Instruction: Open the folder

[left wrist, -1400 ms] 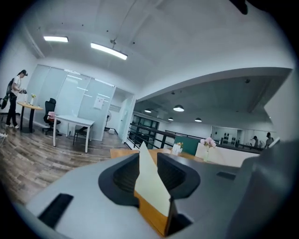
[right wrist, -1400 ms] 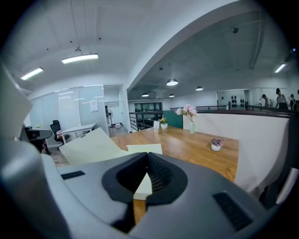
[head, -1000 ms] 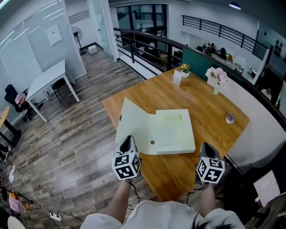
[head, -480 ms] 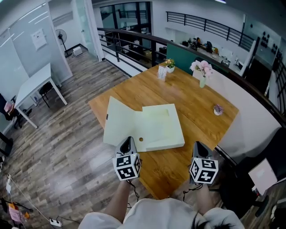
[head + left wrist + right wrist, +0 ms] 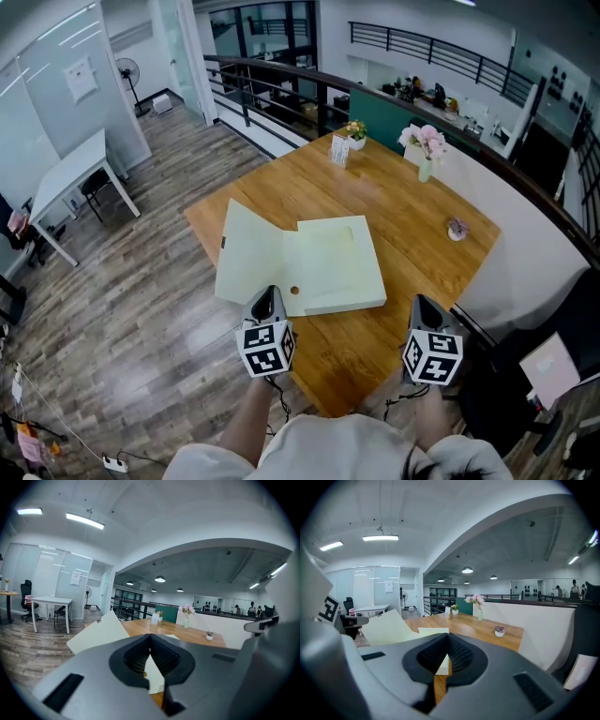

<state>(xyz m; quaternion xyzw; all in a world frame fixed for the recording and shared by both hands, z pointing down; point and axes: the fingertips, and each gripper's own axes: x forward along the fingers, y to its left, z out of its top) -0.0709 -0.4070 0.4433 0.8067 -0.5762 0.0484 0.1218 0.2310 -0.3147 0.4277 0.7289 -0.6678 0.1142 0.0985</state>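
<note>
A pale yellow-green folder (image 5: 328, 262) lies open on the wooden table (image 5: 412, 216), its cover (image 5: 248, 253) folded out to the left and tilted up off the table's left edge. My left gripper (image 5: 265, 295) is shut with nothing between its jaws, just at the folder's near edge. My right gripper (image 5: 424, 305) hovers at the table's near right edge, apart from the folder, also shut and empty. In the left gripper view the cover (image 5: 101, 632) rises beyond the shut left gripper (image 5: 150, 637). The right gripper view shows the folder (image 5: 389, 627) ahead to the left of the right gripper (image 5: 448, 637).
At the table's far side stand a vase of pink flowers (image 5: 424, 150), a small potted plant (image 5: 354, 131) and a card sign (image 5: 339, 150). A small dish (image 5: 457, 228) sits at the right. A black railing (image 5: 281, 94) and a white desk (image 5: 75, 173) lie beyond.
The head view has shifted. My left gripper has slid a little rightward along the folder's near edge and sunk slightly. The folder lies open as before.
</note>
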